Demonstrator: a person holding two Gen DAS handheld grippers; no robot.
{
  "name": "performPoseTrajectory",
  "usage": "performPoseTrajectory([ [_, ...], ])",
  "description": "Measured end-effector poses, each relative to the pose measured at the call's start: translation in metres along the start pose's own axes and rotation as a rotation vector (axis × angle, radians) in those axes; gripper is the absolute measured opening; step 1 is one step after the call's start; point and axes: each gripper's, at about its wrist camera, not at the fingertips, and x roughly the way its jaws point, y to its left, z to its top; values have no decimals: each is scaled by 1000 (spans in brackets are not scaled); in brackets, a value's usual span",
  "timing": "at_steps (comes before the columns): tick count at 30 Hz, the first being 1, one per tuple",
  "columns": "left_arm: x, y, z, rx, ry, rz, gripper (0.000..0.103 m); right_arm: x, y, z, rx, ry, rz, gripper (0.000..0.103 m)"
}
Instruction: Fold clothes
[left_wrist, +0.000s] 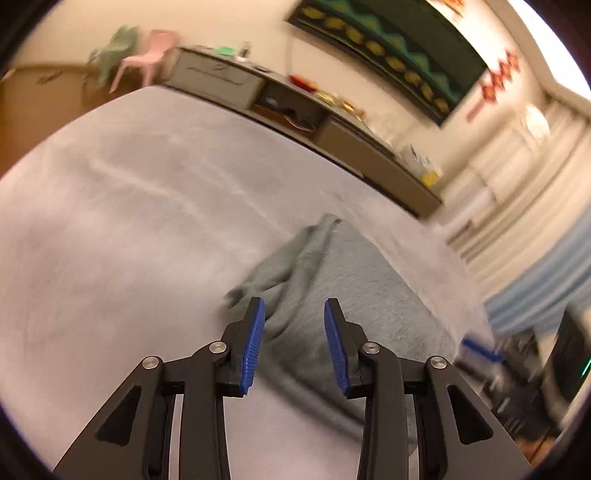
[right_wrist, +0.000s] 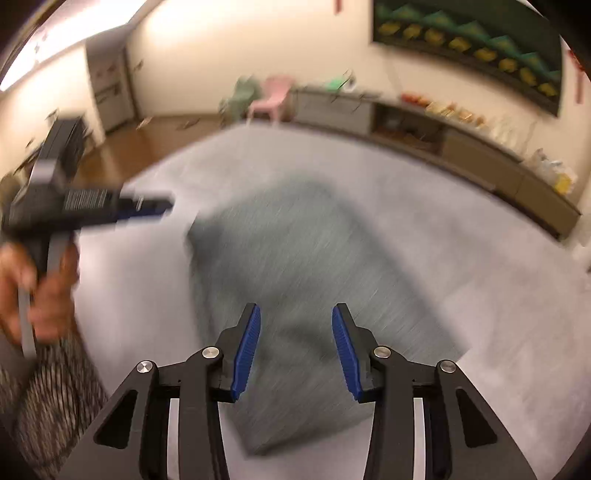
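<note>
The left black hand-held gripper with blue ribbed pads (left_wrist: 294, 310) has its jaws spread apart, gripping nothing. The right black hand-held gripper with blue ribbed pads (right_wrist: 295, 315) is likewise spread and empty. The person's bare left hand (right_wrist: 35, 291) grips the left handle.

Warm indoor light, glare at the upper corners, heavy motion blur, fisheye-curved edges.

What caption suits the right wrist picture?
Open right claw above a grey garment on a pale cloth-covered surface.
</note>
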Motion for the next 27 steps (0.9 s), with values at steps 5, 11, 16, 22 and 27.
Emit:
performPoseTrajectory([
  [5, 50, -20, -7, 94, 129, 154, 43, 77, -27, 12, -81, 192, 5, 42],
  [11, 79, -44, -44, 161, 208, 88, 47, 118, -77, 36, -215, 245, -188, 63],
  [16, 52, -29, -31, 69, 142, 96, 41, 82, -94, 33, -88, 114, -195, 63],
  [22, 45, 9, -22, -73, 162, 110, 40, 72, -96, -43, 2, 187, -75, 65],
  [27, 16, -7, -20, -63, 83, -122, 40, 42, -103, -20, 50, 29, -51, 64],
])
